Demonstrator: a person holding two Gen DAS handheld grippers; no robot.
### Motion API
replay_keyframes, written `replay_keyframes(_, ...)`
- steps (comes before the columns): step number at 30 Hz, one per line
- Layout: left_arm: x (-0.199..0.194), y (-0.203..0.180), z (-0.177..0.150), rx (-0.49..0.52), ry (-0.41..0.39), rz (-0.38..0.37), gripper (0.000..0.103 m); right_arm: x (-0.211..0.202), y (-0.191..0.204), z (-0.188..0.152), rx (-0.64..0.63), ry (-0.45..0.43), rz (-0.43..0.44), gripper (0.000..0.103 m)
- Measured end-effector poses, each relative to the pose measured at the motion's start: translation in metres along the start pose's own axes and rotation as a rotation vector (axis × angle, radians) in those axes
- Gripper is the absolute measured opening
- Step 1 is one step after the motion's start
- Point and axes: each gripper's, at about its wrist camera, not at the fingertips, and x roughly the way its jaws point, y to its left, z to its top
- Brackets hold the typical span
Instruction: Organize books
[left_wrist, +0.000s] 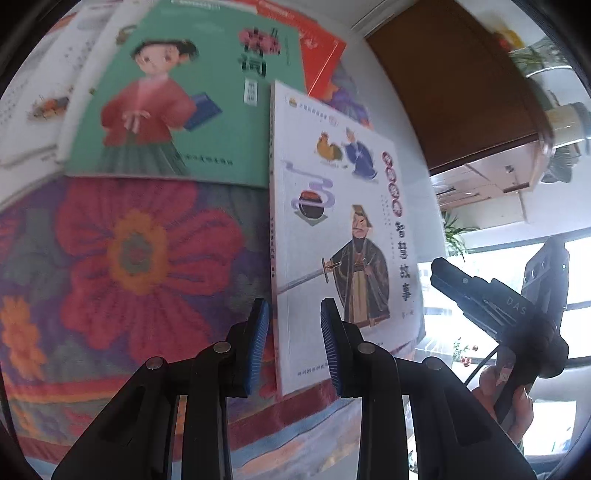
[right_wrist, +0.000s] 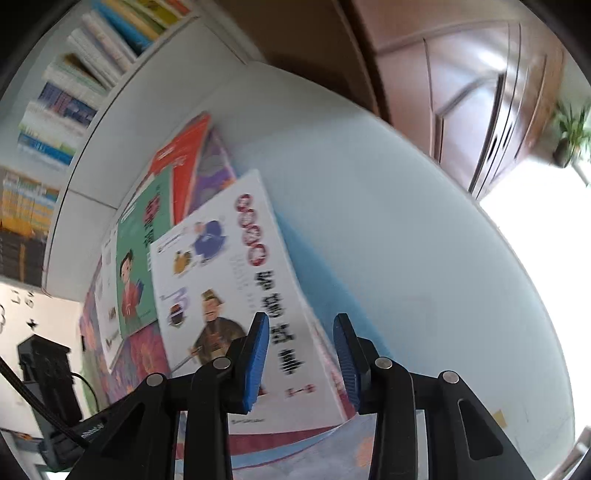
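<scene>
White book (left_wrist: 332, 206) — between left tool (left_wrist: 295, 347) pads

The white book (left_wrist: 343, 229) and the green book (left_wrist: 184, 99) have smooth paper covers with a slight sheen; the red book (left_wrist: 321, 59) looks glossier. They lie on a flower-patterned cloth (left_wrist: 140, 251) of woven, matt texture. The wall (right_wrist: 388, 229) behind is a smooth, matt white surface. The cabinet (right_wrist: 480, 92) is polished brown wood with soft reflections. The left gripper (left_wrist: 295, 347) and right gripper (right_wrist: 301, 360) are matt black plastic with ribbed blue rubbery pads (right_wrist: 255, 362) and bright metal pins.
</scene>
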Motion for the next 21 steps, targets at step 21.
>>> replay_keyframes(21,-0.012,0.011,-0.017,0.089,0.037,0.034,0.026,0.036,0.049,-0.014,-0.298,0.103,-0.072,0.039)
